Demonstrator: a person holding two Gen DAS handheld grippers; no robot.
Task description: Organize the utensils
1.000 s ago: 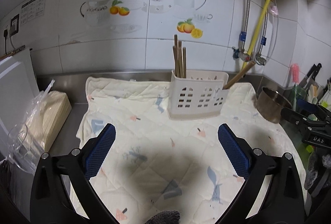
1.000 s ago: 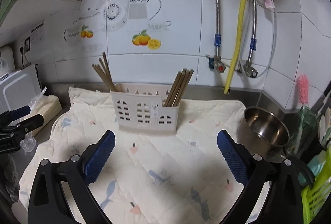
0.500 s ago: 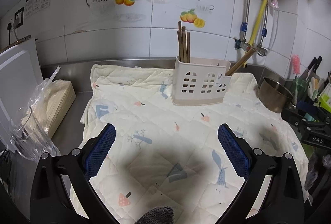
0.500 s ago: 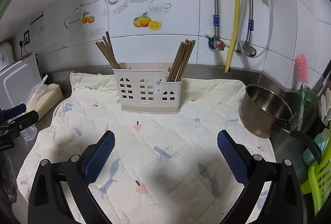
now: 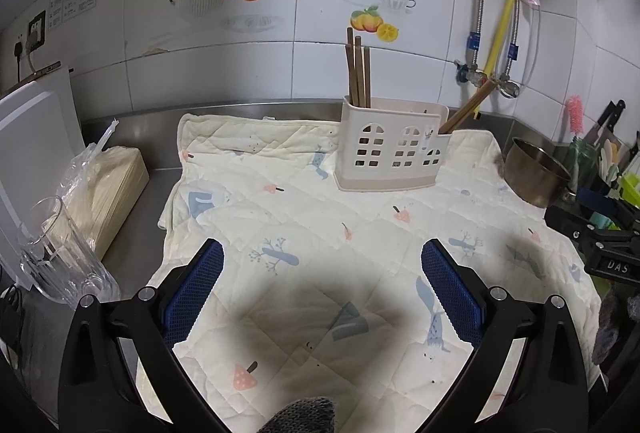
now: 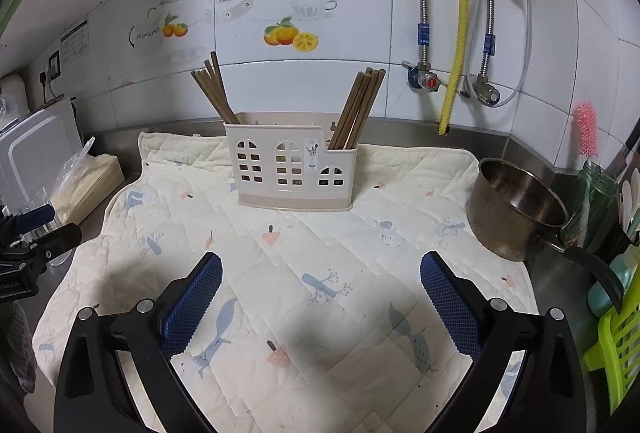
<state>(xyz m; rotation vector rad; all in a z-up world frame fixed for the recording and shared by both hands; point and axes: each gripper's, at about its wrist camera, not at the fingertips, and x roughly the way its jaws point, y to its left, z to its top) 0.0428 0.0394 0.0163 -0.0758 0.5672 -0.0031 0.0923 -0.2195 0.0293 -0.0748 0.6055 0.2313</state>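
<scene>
A cream plastic utensil holder (image 5: pixel 394 147) (image 6: pixel 290 169) stands upright at the back of a quilted cloth (image 5: pixel 320 225) (image 6: pixel 280 253). One bundle of brown chopsticks (image 5: pixel 357 71) (image 6: pixel 212 91) rises from its left compartment, another bundle (image 5: pixel 468 109) (image 6: pixel 360 105) leans out of its right one. My left gripper (image 5: pixel 322 291) hovers open over the near part of the cloth, nothing between its blue pads. My right gripper (image 6: pixel 320 303) is open too and empty, well short of the holder. Each gripper's tip shows at the edge of the other's view.
A steel pot (image 6: pixel 516 207) (image 5: pixel 534 175) sits at the cloth's right edge, with a green rack (image 6: pixel 616 349) and a jar with a pink brush (image 6: pixel 588 149) beyond. On the left stand a glass mug (image 5: pixel 60 249), a bagged stack (image 5: pixel 104 189) and a white board (image 5: pixel 36 137).
Both grippers have drawn back and risen from the holder, which now looks smaller and farther. The glass mug has come fully into the left view. Both stay open.
</scene>
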